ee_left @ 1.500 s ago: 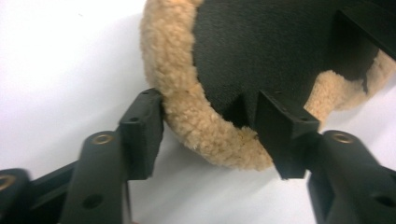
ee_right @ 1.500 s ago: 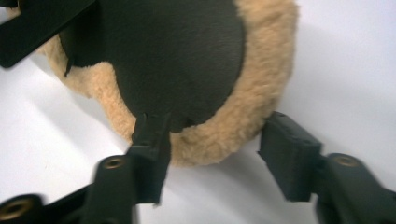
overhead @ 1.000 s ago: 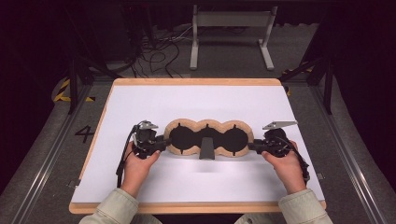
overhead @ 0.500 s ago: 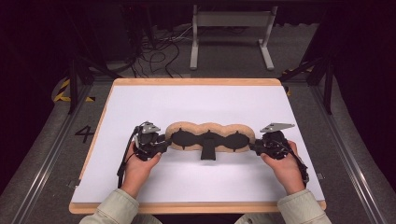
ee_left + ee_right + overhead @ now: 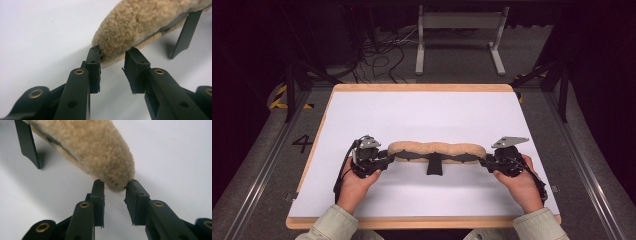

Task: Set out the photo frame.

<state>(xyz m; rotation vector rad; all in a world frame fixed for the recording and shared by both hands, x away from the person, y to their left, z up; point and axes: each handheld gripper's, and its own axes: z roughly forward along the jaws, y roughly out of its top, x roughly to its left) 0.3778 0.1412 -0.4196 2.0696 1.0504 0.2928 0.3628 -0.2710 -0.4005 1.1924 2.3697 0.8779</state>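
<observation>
A long tan fleece cover [image 5: 437,149] with a black lining lies folded lengthwise across the near part of the white board [image 5: 422,110]. A black strap [image 5: 434,165] hangs from its middle. My left gripper [image 5: 388,157] pinches its left end and my right gripper [image 5: 484,160] pinches its right end. In the left gripper view the jaws [image 5: 112,53] close on the tip of the fleece [image 5: 140,22], with the strap [image 5: 185,35] beyond. In the right gripper view the jaws [image 5: 115,183] grip the other fleece tip [image 5: 95,150], near the strap [image 5: 27,142].
The board's wooden rim [image 5: 422,87] runs along the far edge. Behind the table stand a grey metal frame [image 5: 459,30] and loose cables [image 5: 382,50] on the floor. A painted "4" [image 5: 303,143] marks the floor at the left.
The cover lay open with its black lining facing up; both grippers have turned it over, so it is now folded shut with fleece on top, and it sits slightly nearer the person.
</observation>
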